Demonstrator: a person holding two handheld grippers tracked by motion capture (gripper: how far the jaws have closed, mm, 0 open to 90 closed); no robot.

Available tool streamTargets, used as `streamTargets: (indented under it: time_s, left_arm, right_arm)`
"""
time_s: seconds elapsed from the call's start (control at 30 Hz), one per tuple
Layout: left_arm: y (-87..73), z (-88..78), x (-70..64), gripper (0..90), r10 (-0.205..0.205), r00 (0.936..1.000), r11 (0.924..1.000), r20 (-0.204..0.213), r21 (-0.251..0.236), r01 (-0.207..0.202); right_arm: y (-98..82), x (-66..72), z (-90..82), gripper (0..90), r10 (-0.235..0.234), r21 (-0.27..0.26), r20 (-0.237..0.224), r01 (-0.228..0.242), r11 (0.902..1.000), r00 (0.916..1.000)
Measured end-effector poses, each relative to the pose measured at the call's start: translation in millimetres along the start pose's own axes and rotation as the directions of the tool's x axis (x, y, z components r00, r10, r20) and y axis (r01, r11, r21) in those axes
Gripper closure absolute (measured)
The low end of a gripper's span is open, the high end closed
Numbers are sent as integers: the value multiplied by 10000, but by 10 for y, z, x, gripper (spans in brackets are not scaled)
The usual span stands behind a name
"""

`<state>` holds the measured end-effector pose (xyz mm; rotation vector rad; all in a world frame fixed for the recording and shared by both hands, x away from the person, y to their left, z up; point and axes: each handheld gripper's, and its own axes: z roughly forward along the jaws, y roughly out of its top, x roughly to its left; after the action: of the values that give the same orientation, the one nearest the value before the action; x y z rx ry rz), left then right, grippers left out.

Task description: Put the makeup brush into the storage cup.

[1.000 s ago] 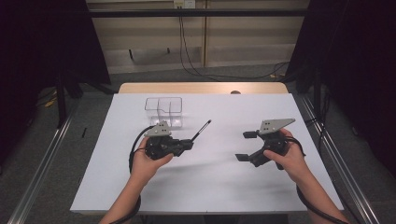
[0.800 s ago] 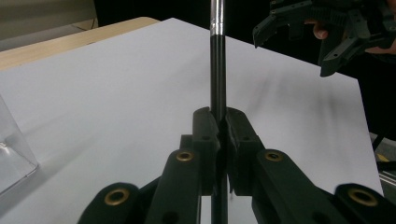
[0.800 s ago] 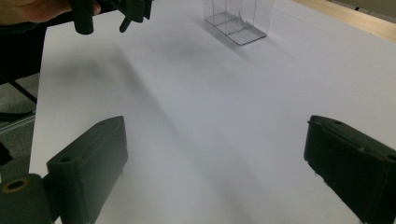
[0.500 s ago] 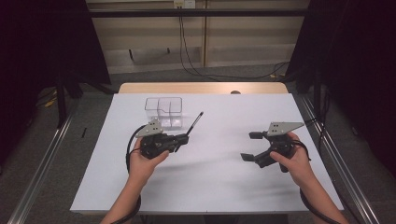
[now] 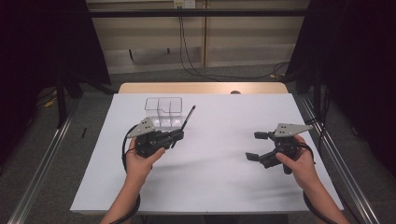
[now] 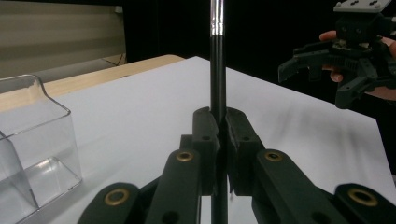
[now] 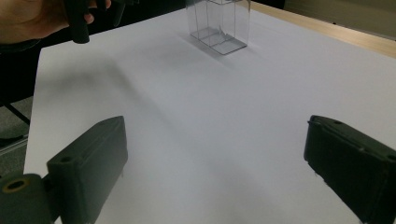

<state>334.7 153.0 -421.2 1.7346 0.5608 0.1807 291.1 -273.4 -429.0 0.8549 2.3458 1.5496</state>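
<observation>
My left gripper [image 5: 179, 135] is shut on a thin black stick [image 5: 188, 117] with a silver band. The stick points up and away toward the far right. In the left gripper view the stick [image 6: 216, 60] rises straight out of the closed jaws of the left gripper [image 6: 219, 126]. A clear plastic box [image 5: 163, 112] with compartments stands just behind that gripper. My right gripper [image 5: 253, 145] hovers at the right side of the white table [image 5: 224, 186], jaws wide apart with nothing between them. In the right gripper view the right gripper [image 7: 215, 158] frames bare white table.
The clear box [image 7: 219, 23] and the person's left hand [image 7: 28, 18] lie far off in the right gripper view. The right gripper [image 6: 317, 79] appears at the upper right of the left gripper view. A wooden strip [image 5: 201, 87] runs along the table's far edge. Metal rails [image 5: 42, 168] flank the table.
The left gripper and its stick have shifted a little left and back toward the clear box. The right gripper has drifted right and slightly nearer the front edge, still open.
</observation>
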Motion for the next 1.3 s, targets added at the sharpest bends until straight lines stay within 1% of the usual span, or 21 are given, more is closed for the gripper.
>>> streamTargets:
  time_s: [0.07,0.33,0.4,0.5,0.73,0.93,0.97,1.1,1.3]
  left_arm:
    - [1,-12,6,838,1,10000,9999,-100,-103,-2]
    - [7,-60,28,838,10,9996,9994,-286,-343,-20]
    - [6,-68,26,838,-40,9994,9991,-352,-434,24]
    - [10,-83,31,838,34,9989,9987,-462,-501,-57]
    - [19,-126,47,838,-26,9979,9958,-643,-910,-33]
    - [12,-155,71,838,-61,9963,9932,-862,-1163,-40]
    - [14,-161,71,838,-134,9958,9930,-905,-1179,26]
    - [13,-170,89,838,-164,9941,9923,-1075,-1236,30]
    - [-3,-176,115,838,-246,9919,9894,-1244,-1451,64]
  right_arm:
    - [-20,-4,-8,60,23,-23,15,-23,10000,10000]
    - [-80,-22,-54,60,142,-150,143,-140,9998,9998]
    - [-94,-22,-69,60,162,-193,173,-158,9997,9997]
    - [-117,-26,-88,60,200,-236,215,-194,9995,9996]
    - [-189,-43,-139,60,355,-489,288,-340,9982,9990]
    - [-251,-35,-160,60,348,-630,287,-330,9975,9990]
    - [-258,-34,-163,60,362,-675,280,-342,9971,9990]
    - [-277,-17,-162,60,439,-756,257,-418,9963,9987]
    - [-296,-6,-172,60,408,-755,290,-385,9964,9987]
